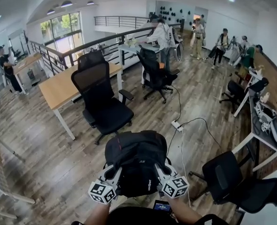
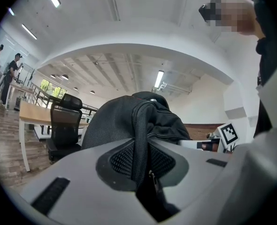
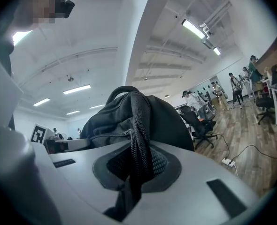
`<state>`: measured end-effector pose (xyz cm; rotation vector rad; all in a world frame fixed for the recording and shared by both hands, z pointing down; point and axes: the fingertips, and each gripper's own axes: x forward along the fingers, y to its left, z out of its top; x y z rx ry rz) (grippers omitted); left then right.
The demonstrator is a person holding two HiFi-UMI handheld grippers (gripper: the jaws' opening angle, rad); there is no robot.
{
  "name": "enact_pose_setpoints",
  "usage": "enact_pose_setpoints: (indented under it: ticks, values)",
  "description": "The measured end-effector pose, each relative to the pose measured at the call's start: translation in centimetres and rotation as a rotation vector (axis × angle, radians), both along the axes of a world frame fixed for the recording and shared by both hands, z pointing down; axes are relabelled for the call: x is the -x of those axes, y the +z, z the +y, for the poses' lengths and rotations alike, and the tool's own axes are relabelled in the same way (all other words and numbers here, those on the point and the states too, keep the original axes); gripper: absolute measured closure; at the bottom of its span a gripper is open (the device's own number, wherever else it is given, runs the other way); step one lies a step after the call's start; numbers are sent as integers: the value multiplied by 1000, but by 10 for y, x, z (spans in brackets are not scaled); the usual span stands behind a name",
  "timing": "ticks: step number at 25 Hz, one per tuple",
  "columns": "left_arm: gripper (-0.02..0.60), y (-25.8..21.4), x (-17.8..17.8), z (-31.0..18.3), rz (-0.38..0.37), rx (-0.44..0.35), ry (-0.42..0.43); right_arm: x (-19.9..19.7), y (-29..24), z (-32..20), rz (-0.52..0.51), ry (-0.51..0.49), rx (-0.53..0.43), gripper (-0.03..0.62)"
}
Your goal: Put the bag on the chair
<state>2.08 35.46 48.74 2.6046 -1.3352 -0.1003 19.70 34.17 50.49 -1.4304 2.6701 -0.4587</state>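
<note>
Two grips carry the bag (image 1: 136, 161): the left hand-held gripper (image 1: 114, 171) and the right hand-held gripper (image 1: 160, 170) each pinch a woven strap (image 2: 139, 144). It hangs between and just beyond them, seemingly upright, long axis vertical. It looks soft, saggy and probably weighty, so the straps suit. The chair (image 1: 103, 111) stands ahead.
</note>
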Motion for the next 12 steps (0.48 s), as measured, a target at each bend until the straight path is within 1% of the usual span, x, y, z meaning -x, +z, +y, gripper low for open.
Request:
enact_pose_setpoints:
  ticks: [7,12]
  values:
    - [522,-10,12,-84,9,-9,27,12,-10,-81,3,15,0,565]
    - [521,-18,25,-133,16,-28,56,24,-17,-129,-4,32,-14,565]
